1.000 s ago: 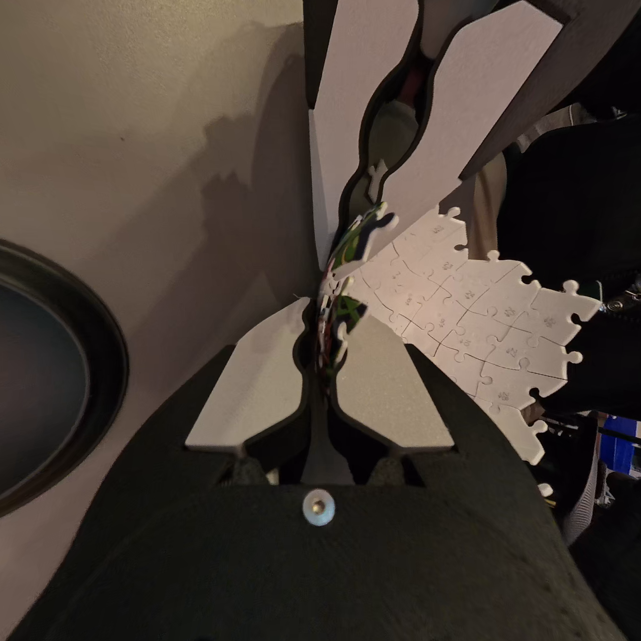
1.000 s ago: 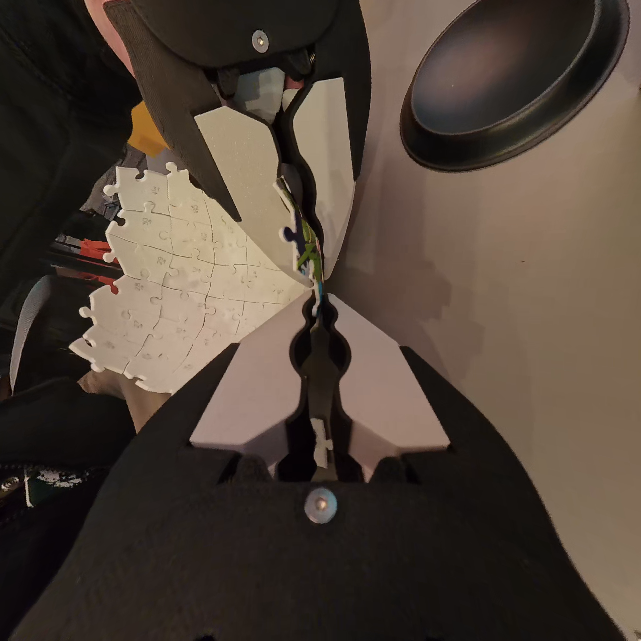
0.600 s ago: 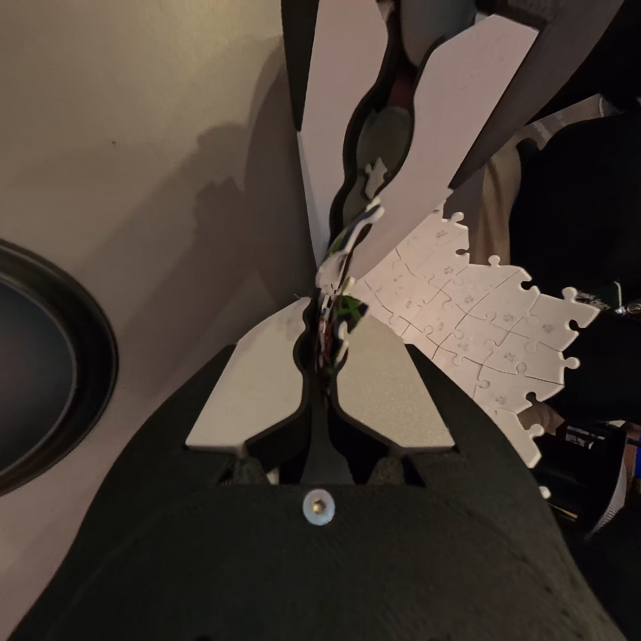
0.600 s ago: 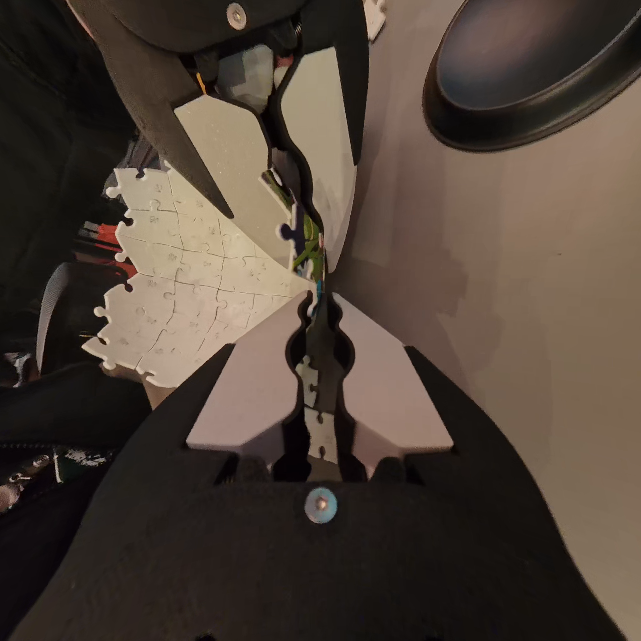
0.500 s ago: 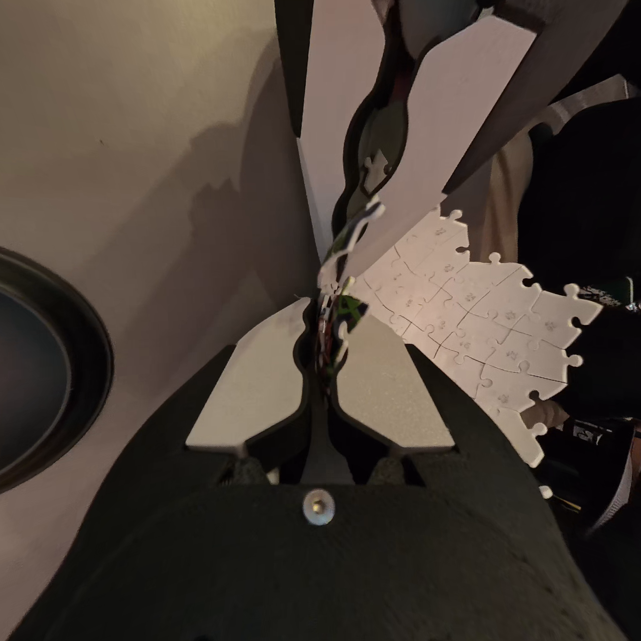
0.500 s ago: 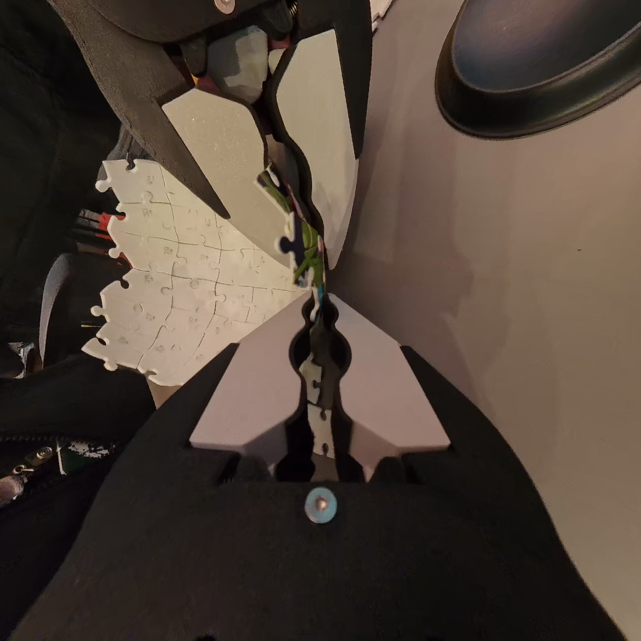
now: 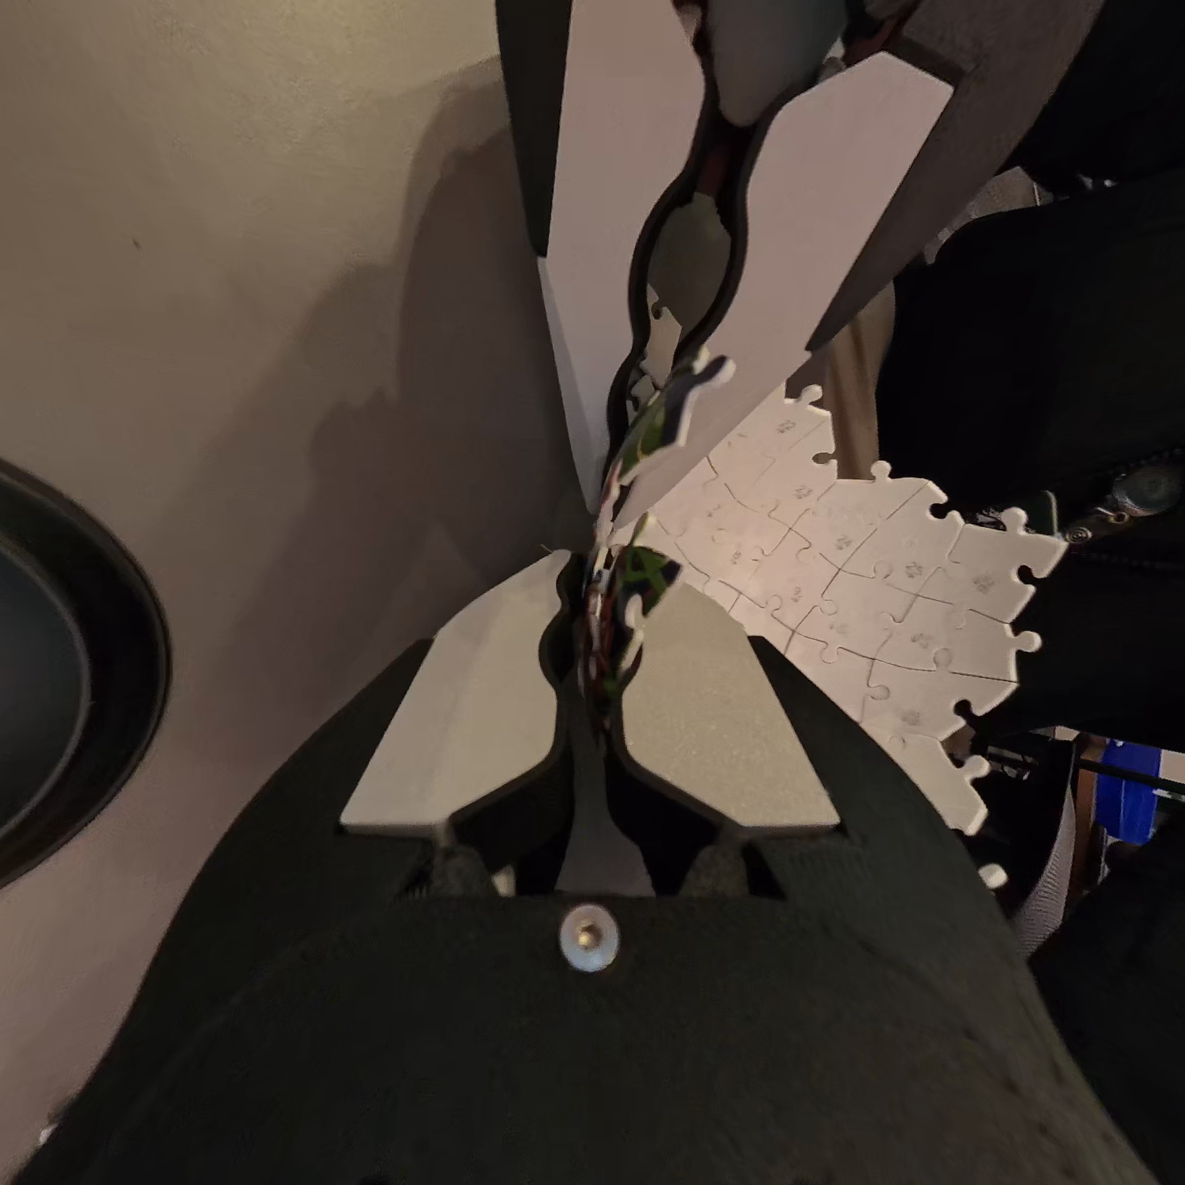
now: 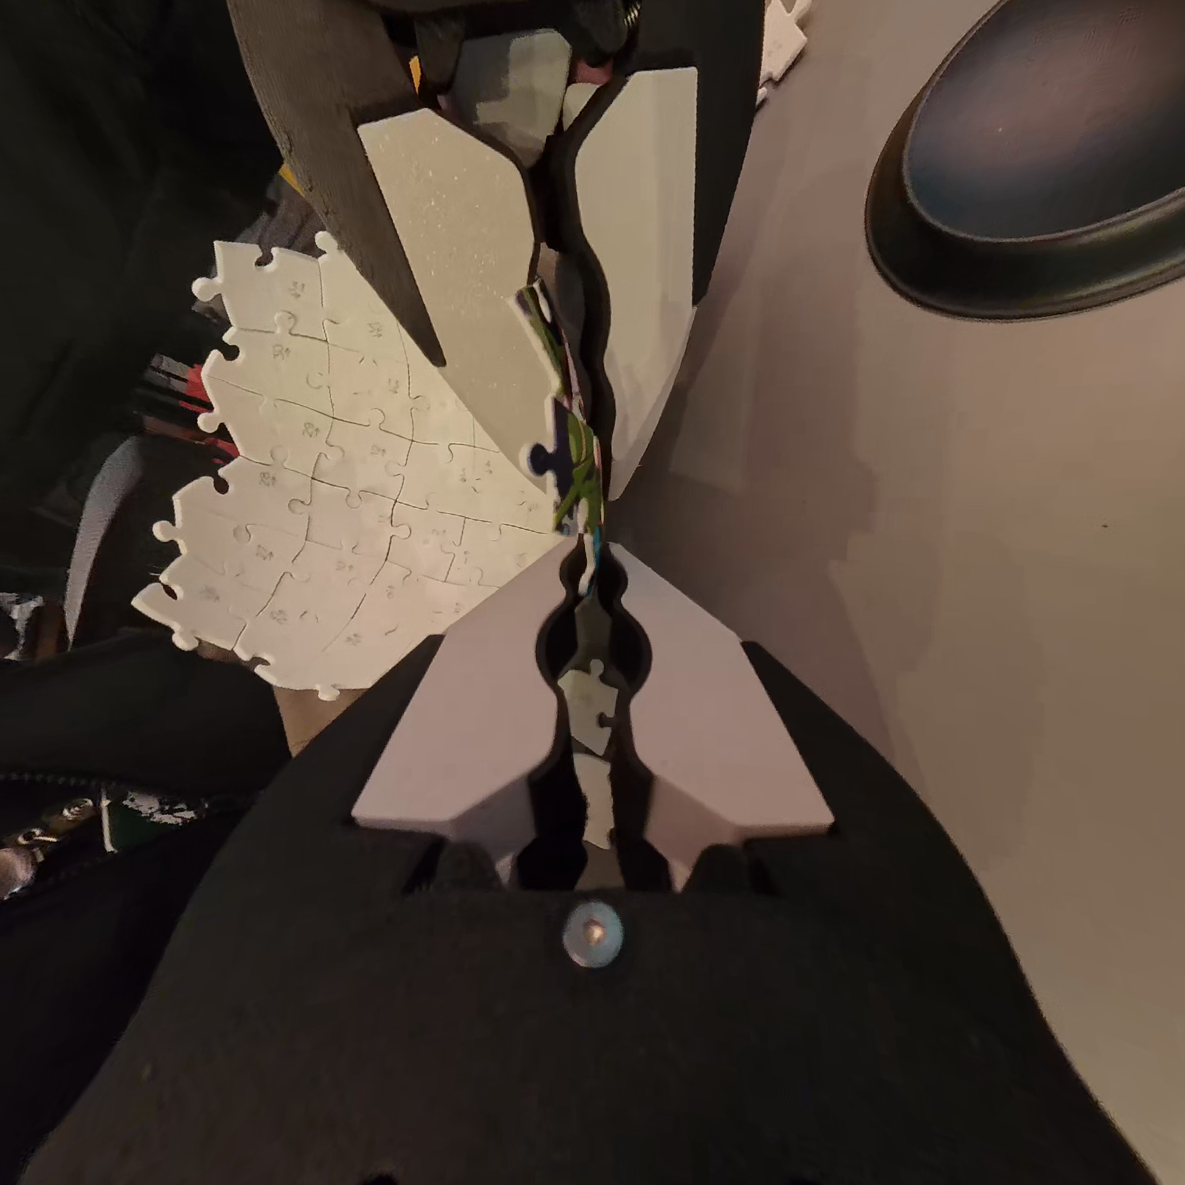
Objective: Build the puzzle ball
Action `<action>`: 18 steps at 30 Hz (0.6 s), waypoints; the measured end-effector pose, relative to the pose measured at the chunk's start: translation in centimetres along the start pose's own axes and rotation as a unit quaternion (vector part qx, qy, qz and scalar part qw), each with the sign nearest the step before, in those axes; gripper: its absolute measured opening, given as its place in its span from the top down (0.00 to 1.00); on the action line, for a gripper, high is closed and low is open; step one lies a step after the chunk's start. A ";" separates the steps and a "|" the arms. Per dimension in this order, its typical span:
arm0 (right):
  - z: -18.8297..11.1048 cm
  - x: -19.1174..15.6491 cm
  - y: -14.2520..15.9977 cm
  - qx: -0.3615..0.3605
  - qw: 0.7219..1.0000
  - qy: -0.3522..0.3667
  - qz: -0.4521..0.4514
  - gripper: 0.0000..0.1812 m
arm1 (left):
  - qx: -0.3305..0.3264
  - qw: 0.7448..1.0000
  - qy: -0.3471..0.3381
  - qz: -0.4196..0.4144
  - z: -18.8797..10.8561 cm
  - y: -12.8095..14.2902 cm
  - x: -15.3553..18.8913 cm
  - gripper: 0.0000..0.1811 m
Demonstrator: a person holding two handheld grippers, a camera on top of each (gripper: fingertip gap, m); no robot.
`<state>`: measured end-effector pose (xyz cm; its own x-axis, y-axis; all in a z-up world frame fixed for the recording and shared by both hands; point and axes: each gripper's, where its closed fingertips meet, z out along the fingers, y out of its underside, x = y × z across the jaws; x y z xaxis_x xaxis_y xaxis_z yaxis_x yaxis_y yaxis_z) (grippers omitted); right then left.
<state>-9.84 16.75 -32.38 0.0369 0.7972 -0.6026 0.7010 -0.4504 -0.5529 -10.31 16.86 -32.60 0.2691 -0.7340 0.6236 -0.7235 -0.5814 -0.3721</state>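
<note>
Each wrist camera looks close along its own claw, facing the other; both share the puzzle sheet (image 7: pixel 853 577) (image 8: pixel 333 487) between them.

Bare table (image 8: pixel 962 641) lies open beside the dark bowl (image 8: pixel 1026 192); the curved puzzle shell (image 8: pixel 333 500) blocks the opposite side.
</note>
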 end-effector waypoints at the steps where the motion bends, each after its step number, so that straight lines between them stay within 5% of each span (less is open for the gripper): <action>1: 0.1 0.1 0.0 -0.002 1.000 0.004 -0.003 1.00 | 0.000 1.000 0.002 -0.001 0.0 0.1 0.0 0.98; 18: 0.9 0.0 0.9 -0.037 0.999 -0.006 0.025 0.99 | -0.047 0.997 -0.055 0.008 0.4 0.6 -0.4 0.98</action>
<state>-9.85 15.96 -33.39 0.0658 0.7697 -0.6350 0.7499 -0.4579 -0.4775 -10.61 16.63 -33.33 0.3211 -0.7803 0.5367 -0.7840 -0.5370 -0.3116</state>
